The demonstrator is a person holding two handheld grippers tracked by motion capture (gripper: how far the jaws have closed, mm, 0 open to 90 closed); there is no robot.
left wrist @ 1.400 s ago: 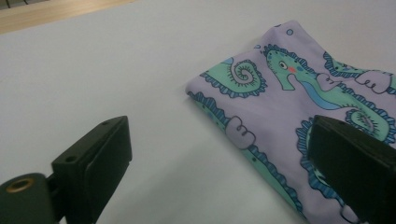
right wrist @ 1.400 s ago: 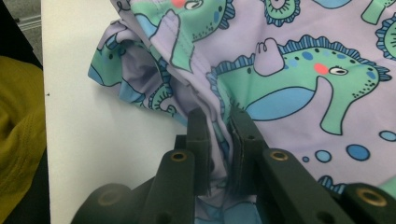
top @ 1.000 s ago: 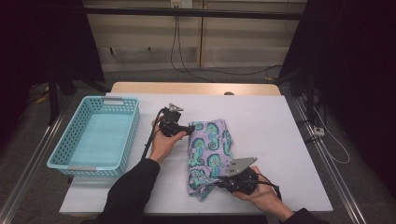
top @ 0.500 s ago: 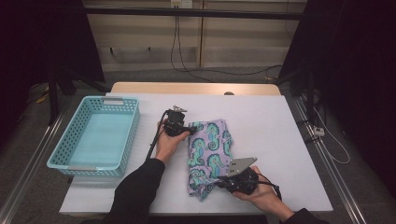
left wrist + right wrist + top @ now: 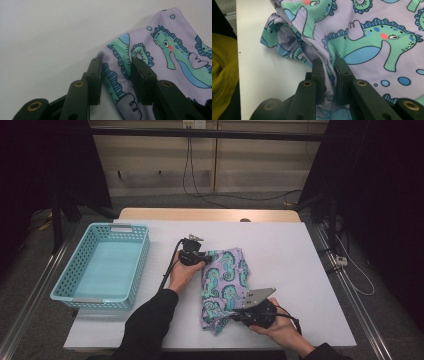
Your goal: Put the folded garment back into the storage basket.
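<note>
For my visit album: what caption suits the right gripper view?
Right gripper pinching a fold of lilac seahorse-print cloth on a white table.

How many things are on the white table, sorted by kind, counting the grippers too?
Baskets: 1, the turquoise basket.
Cloths: 1, the seahorse-print cloth.
Grippers: 2, the left gripper and the right gripper.
Total: 4.

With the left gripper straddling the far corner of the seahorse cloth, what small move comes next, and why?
Probably close the left gripper fully on the seahorse-print cloth. Its jaws have just been closing, with the cloth's corner between them, but a gap still shows beside one jaw. The right gripper already pinches the near edge, so a second firm grip would let both lift the cloth.
</note>
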